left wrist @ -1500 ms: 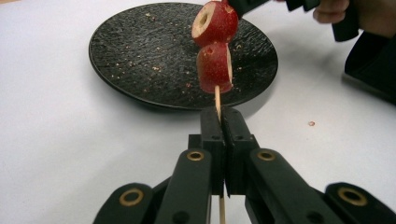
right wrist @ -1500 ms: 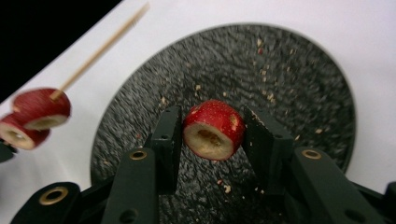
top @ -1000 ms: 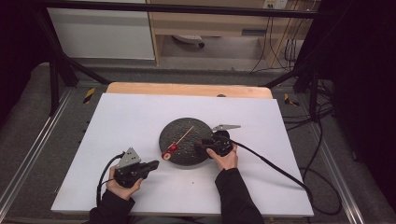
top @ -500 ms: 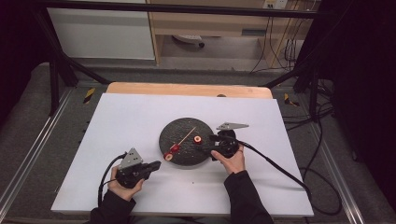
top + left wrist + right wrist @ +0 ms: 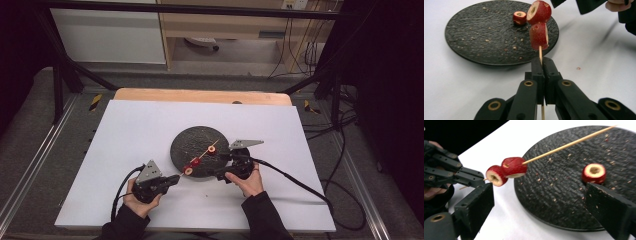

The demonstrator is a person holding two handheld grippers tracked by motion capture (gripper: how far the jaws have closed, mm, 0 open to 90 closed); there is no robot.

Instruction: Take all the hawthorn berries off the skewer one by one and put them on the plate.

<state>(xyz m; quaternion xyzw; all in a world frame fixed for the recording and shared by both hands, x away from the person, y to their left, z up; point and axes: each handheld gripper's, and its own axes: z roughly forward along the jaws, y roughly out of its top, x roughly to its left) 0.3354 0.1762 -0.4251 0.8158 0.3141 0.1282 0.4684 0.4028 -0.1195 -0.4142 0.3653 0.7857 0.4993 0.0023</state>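
Note:
My left gripper (image 5: pixel 176 177) (image 5: pixel 542 62) is shut on the near end of a thin wooden skewer (image 5: pixel 202 154) (image 5: pixel 540 51) (image 5: pixel 569 144). Two cored red fruit pieces (image 5: pixel 190 166) (image 5: pixel 539 23) (image 5: pixel 507 170) are threaded on it, just beyond the jaws. The skewer slants up over a black round plate (image 5: pixel 192 142) (image 5: pixel 486 32) (image 5: pixel 564 195). A third cored red piece (image 5: pixel 212 150) (image 5: pixel 519 18) (image 5: pixel 594 173) lies loose on the plate. My right gripper (image 5: pixel 220 166) (image 5: pixel 539 190) is at the plate's right rim. Its jaws have just been opening, and they stand wide with nothing gripped.
A white sheet (image 5: pixel 150 130) covers the table, with a wooden edge (image 5: pixel 200 95) at the back. Cables (image 5: pixel 300 180) trail from the right gripper off to the right. Crumbs dot the plate and a small red speck (image 5: pixel 578 68) lies on the sheet.
The right gripper has drawn back from the skewer toward the plate's right rim and its jaws have opened. A loose fruit piece now shows on the plate. The left gripper has stayed still.

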